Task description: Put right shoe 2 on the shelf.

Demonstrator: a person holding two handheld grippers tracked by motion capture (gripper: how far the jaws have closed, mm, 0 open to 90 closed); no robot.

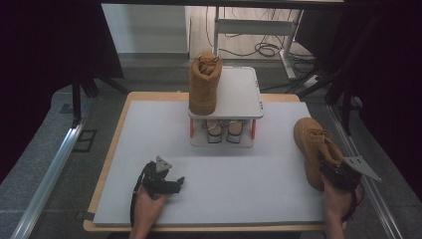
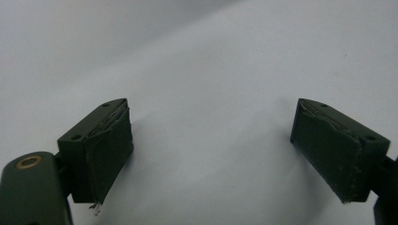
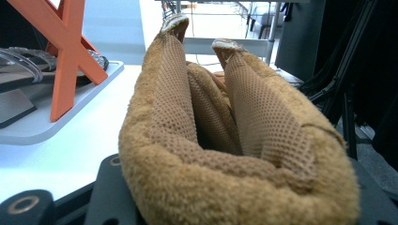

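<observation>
A tan suede boot (image 1: 311,144) lies on its side at the right edge of the white mat (image 1: 224,184), toe pointing away. My right gripper (image 1: 332,168) is shut on its collar. In the right gripper view the fuzzy collar (image 3: 234,140) is pinched together between the black jaws. A matching tan boot (image 1: 204,84) stands upright on the top shelf of a small white rack (image 1: 241,94). My left gripper (image 1: 180,182) rests low on the mat at the front left. Its jaws stand open, with only bare mat between the pads (image 2: 105,150).
A pair of sandals (image 1: 224,130) sits on the rack's lower shelf, beside orange cross struts (image 3: 70,51). The wooden table edge (image 1: 107,164) frames the mat. Metal rails, dark stands and floor cables surround the table.
</observation>
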